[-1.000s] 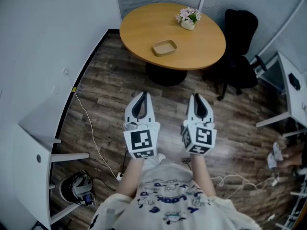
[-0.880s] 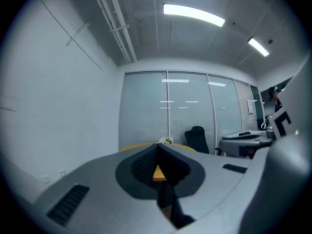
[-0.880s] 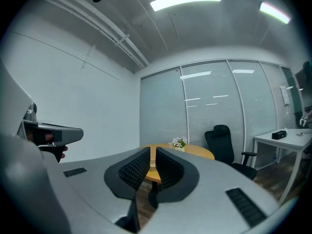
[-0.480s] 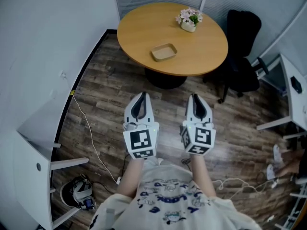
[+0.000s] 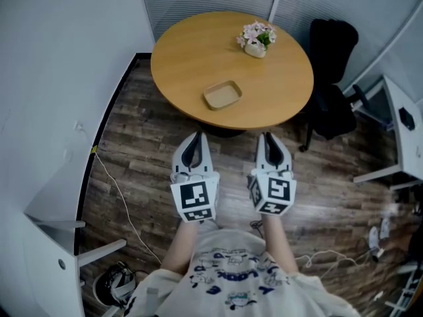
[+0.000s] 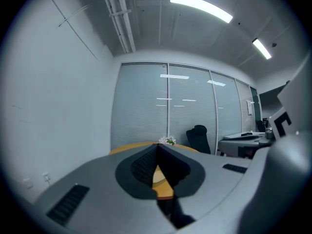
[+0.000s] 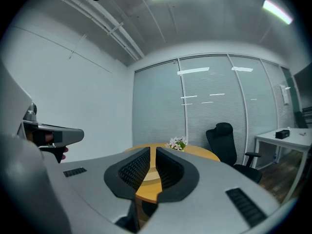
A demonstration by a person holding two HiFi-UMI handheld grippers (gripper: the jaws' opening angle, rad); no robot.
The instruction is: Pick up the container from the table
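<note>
The container (image 5: 223, 95) is a shallow tan tray lying near the front edge of the round wooden table (image 5: 192, 51). In the head view my left gripper (image 5: 193, 136) and right gripper (image 5: 270, 136) hang side by side over the floor, just short of the table's near edge. The tray lies ahead of them, between their two lines. Both are empty. The left gripper (image 6: 157, 148) has its tips touching. The right gripper (image 7: 153, 150) shows only a thin slit between its pads. In both gripper views I see the tabletop but cannot make out the tray.
A small pot of pink flowers (image 5: 256, 38) stands at the table's far right. A black office chair (image 5: 334, 78) sits right of the table, a white desk (image 5: 404, 127) further right. A white shelf (image 5: 46, 243) and a cable (image 5: 122, 193) lie at the left.
The table and tray have come closer, sliding down in the head view until the table's edge is just ahead of the jaws. Both grippers keep the same pose and state.
</note>
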